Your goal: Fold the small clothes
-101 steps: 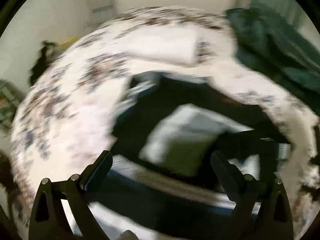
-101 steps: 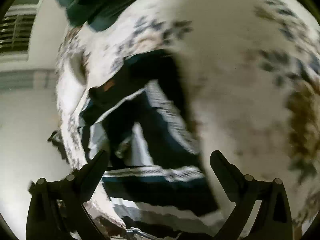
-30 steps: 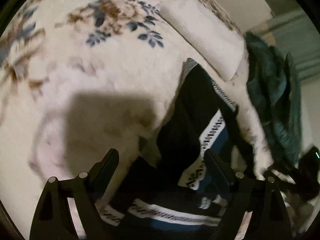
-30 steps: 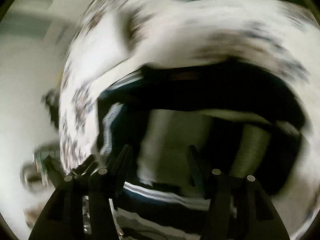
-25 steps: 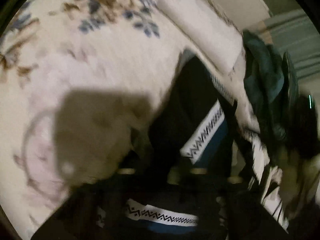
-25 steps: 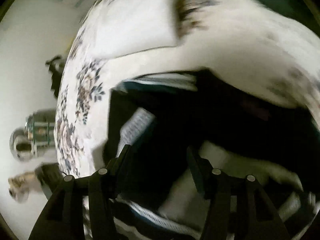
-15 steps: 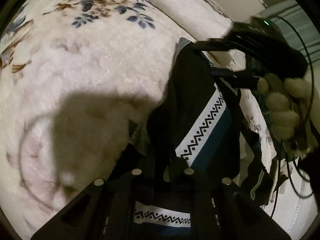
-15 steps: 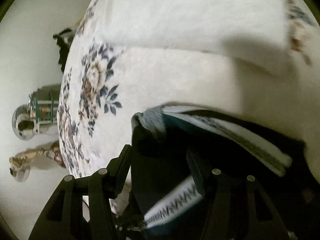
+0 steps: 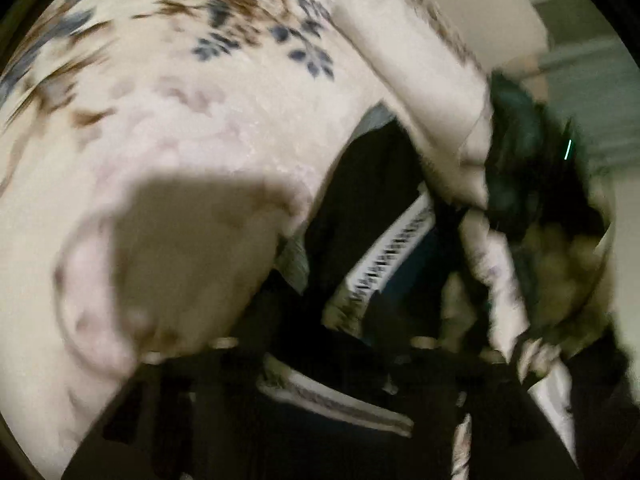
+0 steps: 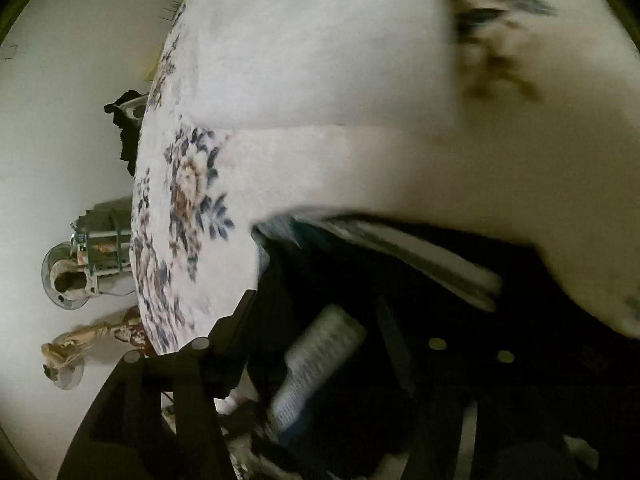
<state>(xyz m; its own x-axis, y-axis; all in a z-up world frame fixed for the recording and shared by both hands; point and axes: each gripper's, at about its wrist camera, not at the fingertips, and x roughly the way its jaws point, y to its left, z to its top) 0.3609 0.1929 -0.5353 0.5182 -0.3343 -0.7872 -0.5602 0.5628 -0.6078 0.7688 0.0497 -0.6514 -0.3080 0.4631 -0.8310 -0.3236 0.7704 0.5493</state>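
While angled downward, both grippers opening over dark garment (image 9: pixel 372 184)

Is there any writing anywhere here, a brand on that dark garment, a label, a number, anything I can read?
None can be read.
The dark garment shows only a white zigzag band, a woven pattern and not letters.
The floral blanket carries flowers, no words.
The small green light at the right is a plain streak, no digit.
Both views are blurred, so any small tag would not show.
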